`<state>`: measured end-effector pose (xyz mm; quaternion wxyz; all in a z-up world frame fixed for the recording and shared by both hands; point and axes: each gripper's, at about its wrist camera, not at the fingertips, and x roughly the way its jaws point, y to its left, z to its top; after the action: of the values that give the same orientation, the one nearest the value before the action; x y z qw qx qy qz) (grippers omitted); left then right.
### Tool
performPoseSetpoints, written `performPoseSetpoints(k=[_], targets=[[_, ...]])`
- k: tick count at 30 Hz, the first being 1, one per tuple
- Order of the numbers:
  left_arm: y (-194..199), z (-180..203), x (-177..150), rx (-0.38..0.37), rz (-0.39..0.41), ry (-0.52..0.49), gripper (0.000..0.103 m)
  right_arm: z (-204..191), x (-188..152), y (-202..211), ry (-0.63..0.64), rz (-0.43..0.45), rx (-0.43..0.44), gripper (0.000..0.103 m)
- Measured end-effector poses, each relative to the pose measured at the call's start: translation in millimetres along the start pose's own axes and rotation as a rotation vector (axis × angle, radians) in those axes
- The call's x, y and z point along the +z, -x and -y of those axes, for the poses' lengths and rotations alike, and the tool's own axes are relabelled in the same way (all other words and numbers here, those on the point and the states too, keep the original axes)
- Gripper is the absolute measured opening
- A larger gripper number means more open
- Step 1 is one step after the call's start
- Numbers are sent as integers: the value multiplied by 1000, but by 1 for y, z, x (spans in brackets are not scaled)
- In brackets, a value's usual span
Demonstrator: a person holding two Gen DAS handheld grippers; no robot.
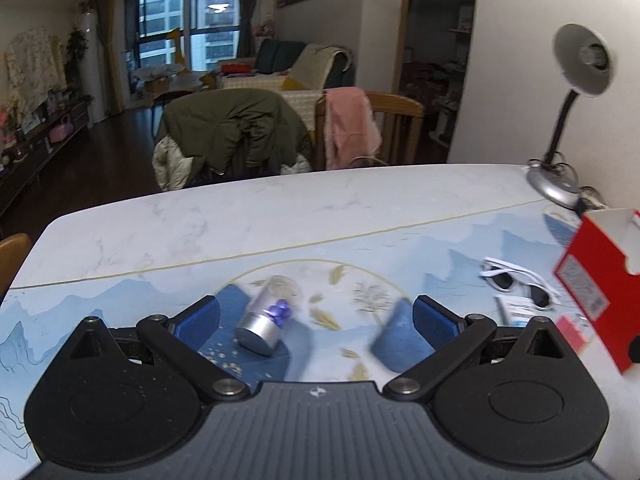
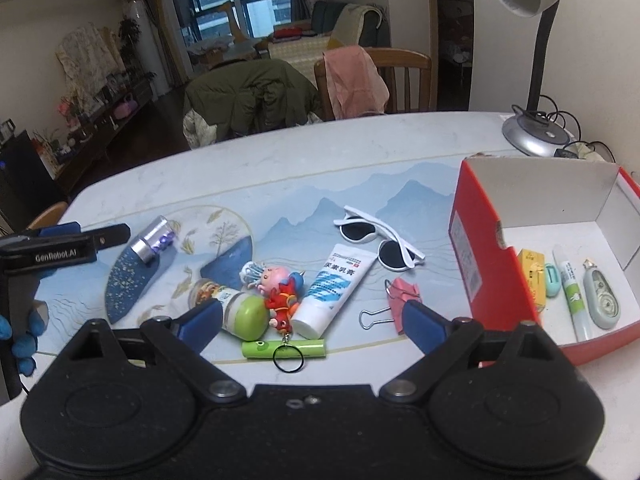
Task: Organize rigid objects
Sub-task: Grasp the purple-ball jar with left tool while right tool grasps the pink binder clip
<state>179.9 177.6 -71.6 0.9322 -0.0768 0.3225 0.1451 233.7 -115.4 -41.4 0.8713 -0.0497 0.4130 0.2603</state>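
Observation:
A small clear bottle with a silver cap and purple contents lies on the table mat between the open jaws of my left gripper; it also shows in the right wrist view, with the left gripper beside it. My right gripper is open and empty above a green-capped jar, a cartoon keychain figure, a white tube and a green stick. White sunglasses and a pink binder clip lie near the red box.
The red box at right holds a yellow pack, a glue pen and a correction tape. A desk lamp stands at the back right. Chairs with a green jacket and pink cloth stand behind the table.

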Motion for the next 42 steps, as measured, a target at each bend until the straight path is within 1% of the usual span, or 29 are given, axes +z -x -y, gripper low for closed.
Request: performPoseSetpoints(k=[3, 8, 10, 12, 15, 19, 21, 24, 29, 31, 34, 37, 39, 42], targets=[[-19, -8, 0, 10, -39, 28, 103, -2, 2, -15, -3, -18, -18, 96], [-48, -18, -3, 30, -90, 43, 103, -2, 9, -38, -1, -38, -38, 94], [-59, -23, -4, 38, -106, 52, 103, 3, 12, -47, -6, -50, -66, 94], [-68, -28, -4, 33, -117, 63, 103, 12, 13, -58, -36, -76, -74, 93], [-79, -32, -4, 47, -124, 72, 103, 23, 11, -72, -89, -105, -95, 89], [-92, -34, -4, 52, -131, 76, 103, 34, 8, -85, -163, -111, -152, 80], [-98, -35, -4, 54, -136, 72, 103, 38, 6, -92, -200, -114, -178, 79], [-105, -36, -6, 58, -144, 67, 103, 42, 4, -101, -228, -115, -203, 76], [-115, -36, -9, 62, -155, 63, 103, 52, 3, -116, -244, -127, -262, 65], [-118, -36, -10, 58, -161, 59, 103, 55, 2, -121, -248, -133, -281, 63], [-123, -35, -12, 56, -166, 51, 103, 59, -1, -126, -240, -149, -293, 59], [-128, -37, -14, 55, -172, 56, 102, 59, -3, -127, -217, -141, -300, 58], [-131, -40, -14, 59, -178, 62, 102, 59, -3, -127, -207, -139, -301, 54], [-130, -40, -14, 68, -168, 55, 97, 57, -3, -127, -180, -144, -305, 51]])
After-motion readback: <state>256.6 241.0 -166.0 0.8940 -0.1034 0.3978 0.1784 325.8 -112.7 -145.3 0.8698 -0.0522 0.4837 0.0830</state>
